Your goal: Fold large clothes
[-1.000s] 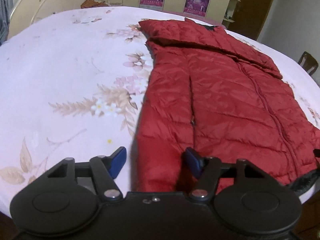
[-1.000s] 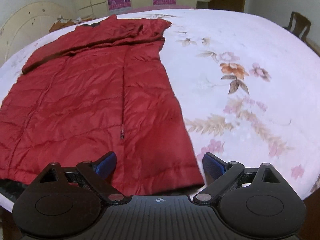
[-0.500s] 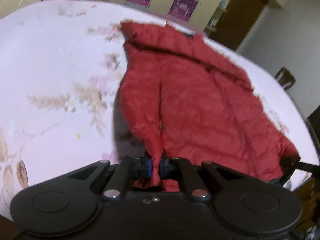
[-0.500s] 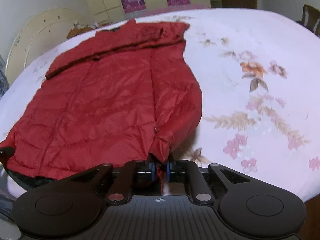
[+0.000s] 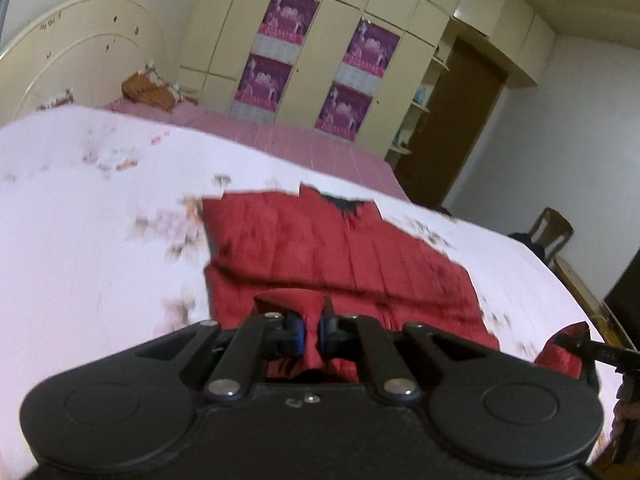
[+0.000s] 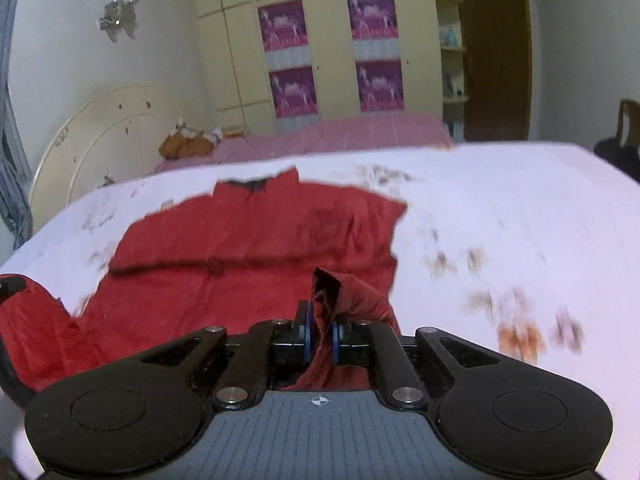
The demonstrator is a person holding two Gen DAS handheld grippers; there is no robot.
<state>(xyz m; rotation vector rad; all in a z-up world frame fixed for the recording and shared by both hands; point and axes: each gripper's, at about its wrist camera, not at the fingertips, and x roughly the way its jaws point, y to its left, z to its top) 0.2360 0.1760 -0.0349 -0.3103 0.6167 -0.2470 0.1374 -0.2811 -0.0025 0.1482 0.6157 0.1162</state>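
On the bed (image 5: 80, 240), seen from the left tongs' camera, a red padded jacket (image 5: 320, 248) lies spread over a white sheet printed with flowers, its dark-lined collar pointing toward the far wall. The left tongs (image 5: 311, 334) are clenched on a fold of the jacket's near hem, the blue pads (image 5: 298, 332) squeezing red cloth that is raised off the sheet and bunches up just ahead of them. At the right edge of this view another lifted clump of the hem shows beside a black bar of the right tongs (image 5: 600, 354). Behind the bed stand a cream headboard (image 5: 80, 64), a tall cream wardrobe (image 5: 320, 40) with four purple posters (image 5: 288, 20), a brown door (image 5: 460, 120) and, farther right, a wooden chair (image 5: 554, 232). A brownish bundle (image 5: 148, 90) sits on the pink cover at the head of the bed; the blur keeps me from telling what it is. From the right tongs' camera, the jacket (image 6: 260, 248) again fills the middle of the bed (image 6: 520, 220), collar away from the viewer and one sleeve folded across the chest. The right tongs (image 6: 320, 338) are likewise clamped on the hem, a crumpled peak of red cloth standing up between the blue pads (image 6: 307, 334) and hanging down below them. At the left edge the other raised corner of the hem curls up from the sheet. The same wardrobe (image 6: 320, 40) and posters (image 6: 284, 24) line the back wall, with a wall lamp (image 6: 120, 8) to the left and the door (image 6: 496, 52) to the right.
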